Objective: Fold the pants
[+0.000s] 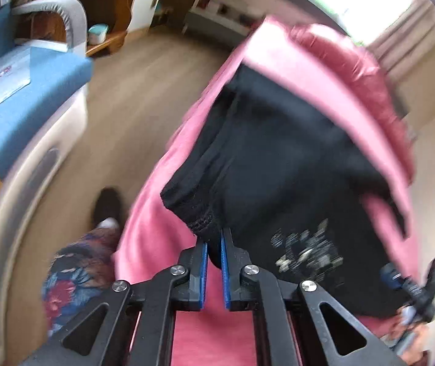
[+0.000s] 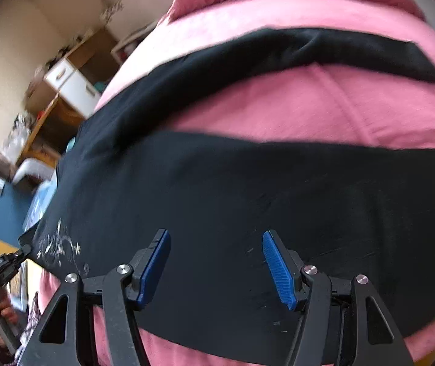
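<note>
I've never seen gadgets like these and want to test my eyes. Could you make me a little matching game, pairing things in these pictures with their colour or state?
Things:
1. left gripper
2. right gripper
3. soft fabric bedspread
4. long cloth pants

Colour or state:
A. black, spread out flat
B. pink
C. open, hovering over cloth
D. shut on a bunched fabric edge

Pairs: 1-D, 2-C, 3-B, 4-A
</note>
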Motion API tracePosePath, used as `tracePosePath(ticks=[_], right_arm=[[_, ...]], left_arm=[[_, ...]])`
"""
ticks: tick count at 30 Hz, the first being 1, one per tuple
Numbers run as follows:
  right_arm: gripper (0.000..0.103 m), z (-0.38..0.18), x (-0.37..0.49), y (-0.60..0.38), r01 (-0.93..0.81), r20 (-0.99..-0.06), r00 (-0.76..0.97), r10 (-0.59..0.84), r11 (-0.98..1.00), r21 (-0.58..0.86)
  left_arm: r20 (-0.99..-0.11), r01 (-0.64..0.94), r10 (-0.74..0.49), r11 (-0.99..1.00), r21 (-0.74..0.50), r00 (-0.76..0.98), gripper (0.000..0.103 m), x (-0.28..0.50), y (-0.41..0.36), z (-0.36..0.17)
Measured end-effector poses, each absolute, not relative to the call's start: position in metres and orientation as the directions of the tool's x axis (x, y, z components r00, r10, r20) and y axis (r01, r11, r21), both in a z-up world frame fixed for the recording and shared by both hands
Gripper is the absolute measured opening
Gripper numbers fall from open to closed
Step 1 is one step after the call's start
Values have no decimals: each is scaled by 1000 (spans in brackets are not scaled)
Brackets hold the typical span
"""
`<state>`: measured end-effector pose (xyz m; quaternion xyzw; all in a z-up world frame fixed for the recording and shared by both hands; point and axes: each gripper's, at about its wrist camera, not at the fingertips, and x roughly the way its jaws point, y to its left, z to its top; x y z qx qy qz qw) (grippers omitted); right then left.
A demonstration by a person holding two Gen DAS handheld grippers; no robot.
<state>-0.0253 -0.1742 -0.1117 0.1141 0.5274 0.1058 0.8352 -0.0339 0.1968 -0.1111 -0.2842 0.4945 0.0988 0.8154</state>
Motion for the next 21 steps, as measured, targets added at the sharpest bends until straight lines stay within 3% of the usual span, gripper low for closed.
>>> tracePosePath(ticks=[2,10,14,21], right_arm=[[64,-124,-26,-167,-53,-871,389,301,951,305],[64,-132,-24,-171,-44,-875,366,315,946,322],[64,-123,-19,-176,-44,-866,400,300,950,309],[64,-104,-7,-163,-108,-859,433,274,962,252]], left_arm=[[-910,-502,-105,806,-314,401,27,-29,202,-130],[-851,-481,23,833,-274,525,30,-13,227,-75],[-816,-410,7,867,-283,578,33,38,234,-49],[-825,-370,-115,854,-367,553,33,151,237,-67]])
